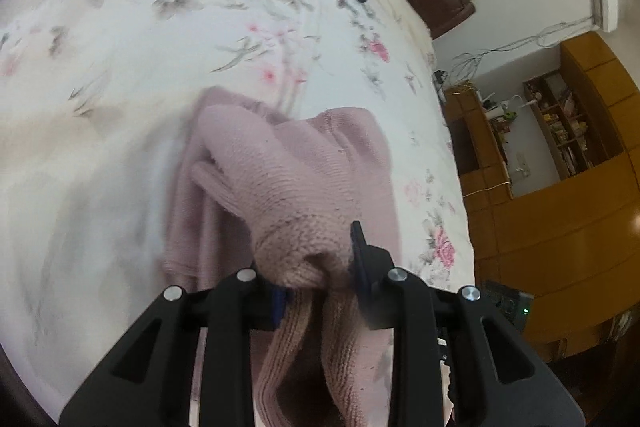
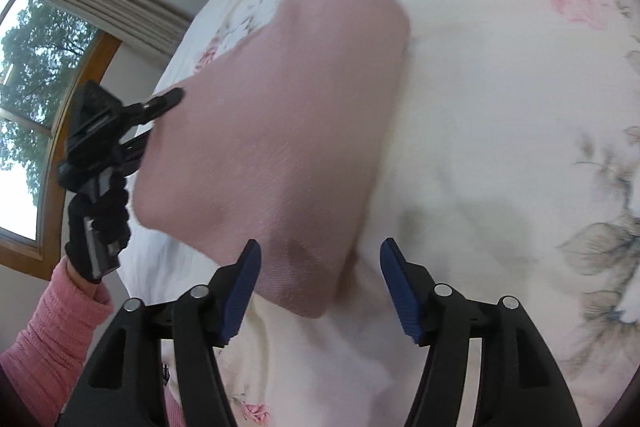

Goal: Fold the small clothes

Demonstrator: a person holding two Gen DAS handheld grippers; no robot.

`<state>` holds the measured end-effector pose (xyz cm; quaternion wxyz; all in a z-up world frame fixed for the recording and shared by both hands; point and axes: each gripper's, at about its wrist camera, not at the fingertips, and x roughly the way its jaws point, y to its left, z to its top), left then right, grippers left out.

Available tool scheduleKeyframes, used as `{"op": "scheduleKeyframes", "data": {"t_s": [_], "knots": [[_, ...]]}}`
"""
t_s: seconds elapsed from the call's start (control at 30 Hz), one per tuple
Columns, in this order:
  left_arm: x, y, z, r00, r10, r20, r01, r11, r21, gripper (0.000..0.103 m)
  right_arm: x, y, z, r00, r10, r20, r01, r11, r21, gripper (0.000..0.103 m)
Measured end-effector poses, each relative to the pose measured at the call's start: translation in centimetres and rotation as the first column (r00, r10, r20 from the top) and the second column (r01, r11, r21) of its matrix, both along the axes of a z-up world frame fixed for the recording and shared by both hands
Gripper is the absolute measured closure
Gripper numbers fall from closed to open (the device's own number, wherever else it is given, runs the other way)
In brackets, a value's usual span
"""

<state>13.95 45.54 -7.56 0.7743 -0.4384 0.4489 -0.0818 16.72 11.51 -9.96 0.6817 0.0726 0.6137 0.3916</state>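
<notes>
Left gripper (image 1: 320,279) pinched a bunched edge of the dusty-pink knitted garment (image 1: 288,179), lifting it off the floral white bedspread (image 1: 120,67) near its side edge; right gripper (image 2: 320,287) hovered wide apart, empty, above it.

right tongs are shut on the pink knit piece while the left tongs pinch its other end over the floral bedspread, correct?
Not quite. The right wrist view shows the right tongs open, holding nothing. The left tongs do pinch the pink knit piece over the floral bedspread.

Dusty-pink knit garment (image 1: 288,171), floral white bedspread (image 1: 120,67)
</notes>
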Motion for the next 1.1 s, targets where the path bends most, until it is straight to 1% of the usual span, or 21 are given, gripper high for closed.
{"op": "scheduleKeyframes", "data": {"t_s": [0.07, 0.13, 0.2, 0.23, 0.27, 0.3, 0.4, 0.5, 0.53, 0.63, 0.67, 0.73, 0.77, 0.83, 0.87, 0.97, 1.0, 1.03, 1.07, 1.1], "knots": [[0.1, 0.1, -0.9, 1.0, -0.003, -0.007, 0.003, 1.0, 0.014, 0.077, 0.2, 0.4, -0.6, 1.0, 0.003, -0.024, -0.003, 1.0, -0.003, 0.04], [0.3, 0.1, -1.9, 1.0, -0.028, -0.011, 0.028, 0.999, 0.044, 0.077, 0.2, 1.1, -1.2, 0.999, 0.001, -0.051, -0.001, 1.0, -0.004, 0.04], [0.4, 0.3, -2.9, 0.999, -0.03, -0.03, 0.031, 0.999, 0.033, 0.076, 0.0, 1.5, -1.9, 0.998, 0.005, -0.06, -0.006, 1.0, -0.013, 0.04], [0.4, 0.4, -3.4, 0.999, -0.029, -0.039, 0.031, 0.999, 0.032, 0.076, -0.1, 1.7, -2.2, 0.998, 0.01, -0.059, -0.012, 1.0, -0.028, 0.044], [0.4, 0.4, -3.8, 0.999, -0.03, -0.043, 0.031, 0.999, 0.027, 0.075, -0.4, 1.6, -2.3, 0.998, 0.016, -0.054, -0.019, 0.999, -0.038, 0.058], [0.4, 0.3, -4.0, 0.998, -0.031, -0.048, 0.032, 0.999, 0.027, 0.073, -0.6, 1.8, -2.6, 0.998, 0.028, -0.055, -0.03, 0.999, -0.042, 0.063], [0.1, 0.2, -3.9, 0.998, -0.027, -0.06, 0.028, 0.999, 0.029, 0.071, -1.1, 2.1, -3.0, 0.999, 0.031, -0.033, -0.033, 0.997, -0.068, 0.068], [-0.6, 0.1, -3.1, 0.997, -0.009, -0.083, 0.012, 0.999, 0.043, 0.065, -1.2, 2.0, -3.3, 0.999, 0.027, -0.036, -0.03, 0.996, -0.084, 0.069], [-0.9, 0.0, -2.8, 0.996, -0.008, -0.084, 0.012, 0.999, 0.05, 0.065, -1.1, 2.2, -3.4, 0.999, 0.03, -0.035, -0.033, 0.996, -0.086, 0.068], [-3.0, -0.3, -0.8, 0.998, -0.019, -0.066, 0.024, 0.996, 0.082, 0.065, -1.3, 1.7, -2.8, 0.999, 0.036, -0.035, -0.039, 0.996, -0.085, 0.062], [-3.7, -0.5, -0.3, 0.998, -0.025, -0.063, 0.031, 0.996, 0.088, 0.065, -0.9, 2.6, -2.7, 0.999, 0.034, -0.041, -0.038, 0.996, -0.077, 0.06], [-5.4, -1.2, 0.8, 0.997, -0.051, -0.053, 0.056, 0.994, 0.095, 0.06, -1.2, 2.2, -2.4, 0.998, 0.03, -0.054, -0.033, 0.998, -0.052, 0.054], [-6.1, -1.7, 1.3, 0.996, -0.069, -0.059, 0.075, 0.992, 0.105, 0.057, -1.6, 1.4, -2.3, 0.998, 0.027, -0.061, -0.03, 0.999, -0.04, 0.054], [-7.2, -3.1, 2.0, 0.991, -0.118, -0.056, 0.124, 0.984, 0.128, 0.056, -1.7, 1.0, -2.5, 0.995, 0.022, -0.092, -0.023, 1.0, -0.013, 0.054], [-7.5, -3.8, 2.0, 0.989, -0.135, -0.056, 0.141, 0.982, 0.128, 0.054, -1.8, 1.1, -2.6, 0.995, 0.021, -0.1, -0.022, 1.0, -0.011, 0.054], [-8.2, -4.8, 1.4, 0.986, -0.15, -0.077, 0.158, 0.979, 0.126, 0.056, -2.0, 1.4, -3.0, 0.996, 0.02, -0.086, -0.025, 0.998, -0.053, 0.054], [-8.3, -4.9, 0.9, 0.984, -0.152, -0.098, 0.165, 0.976, 0.143, 0.058, -2.1, 1.4, -3.1, 0.996, 0.02, -0.089, -0.025, 0.998, -0.055, 0.055], [-8.3, -5.1, 0.5, 0.982, -0.152, -0.115, 0.17, 0.971, 0.167, 0.058, -2.1, 1.6, -3.2, 0.995, 0.02, -0.093, -0.025, 0.998, -0.057, 0.06], [-8.3, -5.1, 0.0, 0.979, -0.152, -0.134, 0.176, 0.966, 0.188, 0.063, -2.2, 1.7, -3.3, 0.996, 0.018, -0.093, -0.024, 0.998, -0.064, 0.064], [-8.3, -5.1, -0.6, 0.976, -0.156, -0.151, 0.184, 0.964, 0.191, 0.069, -2.2, 2.2, -3.3, 0.996, 0.017, -0.083, -0.023, 0.997, -0.078, 0.066]]}}
